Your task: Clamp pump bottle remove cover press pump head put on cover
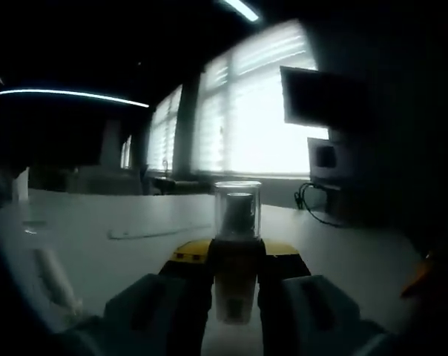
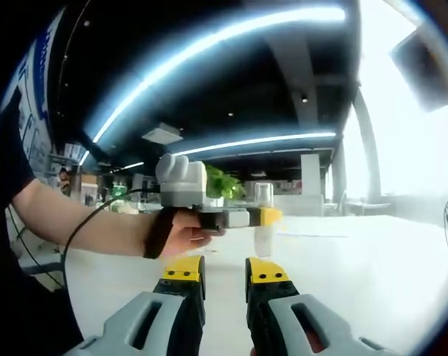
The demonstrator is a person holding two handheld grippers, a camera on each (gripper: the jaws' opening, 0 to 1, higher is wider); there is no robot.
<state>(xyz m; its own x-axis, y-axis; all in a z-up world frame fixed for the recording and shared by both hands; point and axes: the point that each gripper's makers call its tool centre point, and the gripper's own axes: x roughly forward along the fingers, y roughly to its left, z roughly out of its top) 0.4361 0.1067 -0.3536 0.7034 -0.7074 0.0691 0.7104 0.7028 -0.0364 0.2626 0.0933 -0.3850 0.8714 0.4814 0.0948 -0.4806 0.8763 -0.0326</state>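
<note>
Left gripper (image 1: 236, 297) clamps cylindrical pump bottle (image 1: 236, 259) with clear cover (image 1: 237, 210)

Your pump bottle (image 1: 235, 285) stands upright on the white table, its pale body pinched between the left gripper's (image 1: 235, 297) jaws. The clear cover (image 1: 237, 209) is still on, with the dark pump head (image 1: 239, 208) visible inside it.

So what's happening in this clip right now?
A person is working on a pump bottle with two handheld grippers at a white table. The left gripper is shut on the bottle, which stands upright with its clear cover on. The right gripper hangs open short of the bottle, holding nothing. Cover removal has not begun.
</note>
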